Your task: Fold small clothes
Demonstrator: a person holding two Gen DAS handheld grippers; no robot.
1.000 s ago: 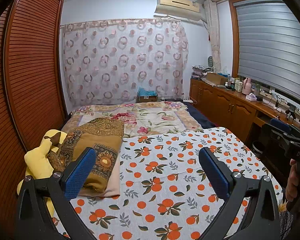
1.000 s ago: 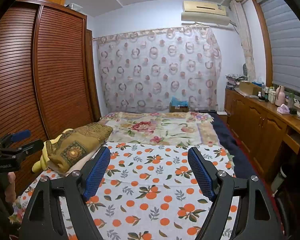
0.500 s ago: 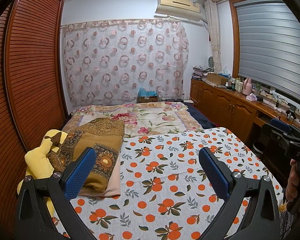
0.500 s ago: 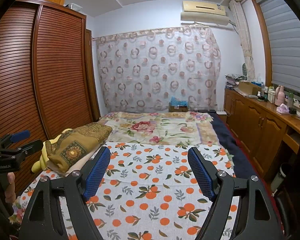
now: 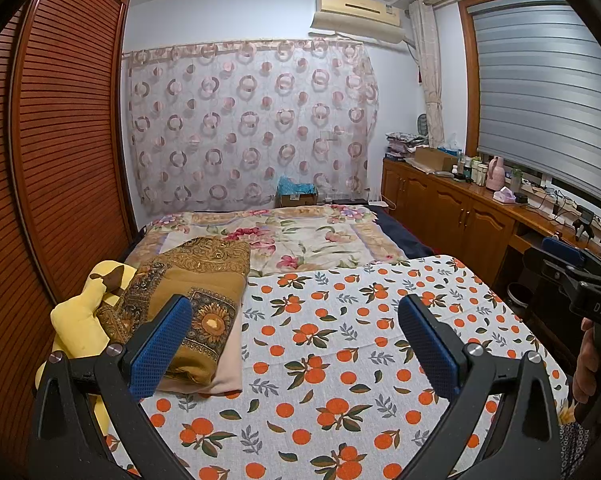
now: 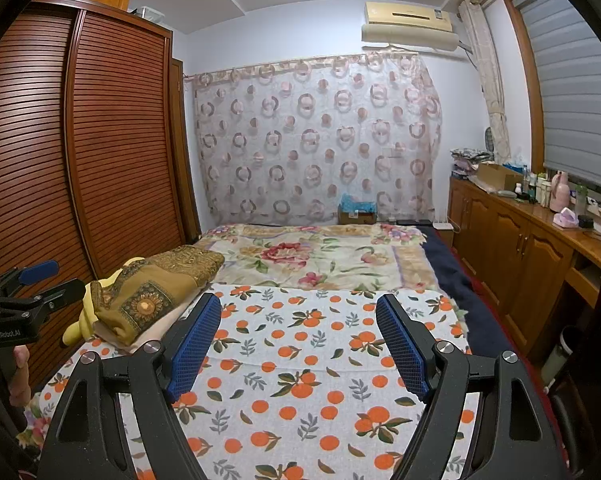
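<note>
A folded stack of brown patterned cloth (image 5: 188, 280) on a pale pink piece lies at the bed's left side, also in the right wrist view (image 6: 152, 296). A yellow item (image 5: 76, 320) lies beside it. My left gripper (image 5: 296, 340) is open and empty above the orange-print sheet (image 5: 332, 340). My right gripper (image 6: 298, 340) is open and empty above the same sheet (image 6: 300, 380). Each gripper shows at the edge of the other's view: the right gripper (image 5: 580, 280) and the left gripper (image 6: 24, 296).
A floral blanket (image 5: 300, 236) covers the far half of the bed. A slatted wooden wardrobe (image 5: 52, 160) stands along the left. A wooden cabinet (image 5: 460, 216) with bottles and boxes runs along the right under the window. A curtain (image 5: 252, 128) hangs behind.
</note>
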